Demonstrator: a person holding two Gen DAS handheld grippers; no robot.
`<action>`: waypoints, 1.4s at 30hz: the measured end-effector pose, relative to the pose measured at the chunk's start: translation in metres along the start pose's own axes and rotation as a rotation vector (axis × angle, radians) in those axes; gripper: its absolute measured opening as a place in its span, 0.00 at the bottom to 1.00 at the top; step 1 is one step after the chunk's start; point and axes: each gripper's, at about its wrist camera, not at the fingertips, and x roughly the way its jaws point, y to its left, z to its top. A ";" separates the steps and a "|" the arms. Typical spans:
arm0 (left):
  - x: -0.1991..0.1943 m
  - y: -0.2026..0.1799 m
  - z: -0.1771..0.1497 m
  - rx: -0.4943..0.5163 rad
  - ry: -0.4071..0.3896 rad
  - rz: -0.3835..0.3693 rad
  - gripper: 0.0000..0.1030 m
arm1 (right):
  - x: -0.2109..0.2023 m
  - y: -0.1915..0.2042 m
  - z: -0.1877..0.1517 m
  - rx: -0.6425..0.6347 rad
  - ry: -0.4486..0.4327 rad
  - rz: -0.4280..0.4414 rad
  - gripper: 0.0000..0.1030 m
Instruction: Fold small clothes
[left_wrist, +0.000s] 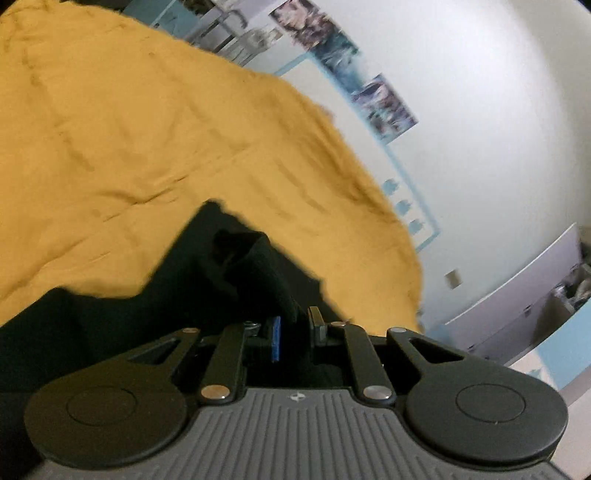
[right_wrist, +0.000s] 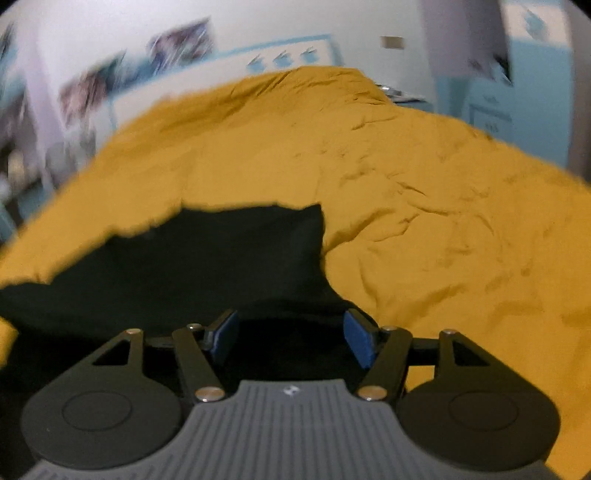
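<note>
A black garment (left_wrist: 192, 269) lies on a mustard-yellow bedspread (left_wrist: 147, 122). My left gripper (left_wrist: 293, 328) is shut on a bunched fold of the black garment, which rises up from between its blue pads. In the right wrist view the black garment (right_wrist: 207, 258) spreads flat in front of and under the gripper. My right gripper (right_wrist: 290, 332) is open, its blue pads (right_wrist: 356, 338) wide apart just above the garment's near edge, with nothing between them.
The yellow bedspread (right_wrist: 424, 206) is wrinkled and fills most of both views. A white wall with photos (left_wrist: 384, 99) and a blue strip runs behind the bed. White drawers (left_wrist: 517, 306) stand at the right.
</note>
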 end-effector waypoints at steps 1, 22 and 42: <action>0.001 0.007 -0.001 0.002 0.009 0.015 0.14 | 0.005 0.007 -0.001 -0.065 0.016 -0.032 0.58; 0.013 -0.057 -0.002 0.258 0.099 0.097 0.46 | 0.035 0.049 0.032 -0.009 -0.007 0.246 0.62; 0.020 -0.044 -0.011 0.366 0.216 0.142 0.51 | 0.038 0.039 0.009 -0.072 0.042 0.237 0.72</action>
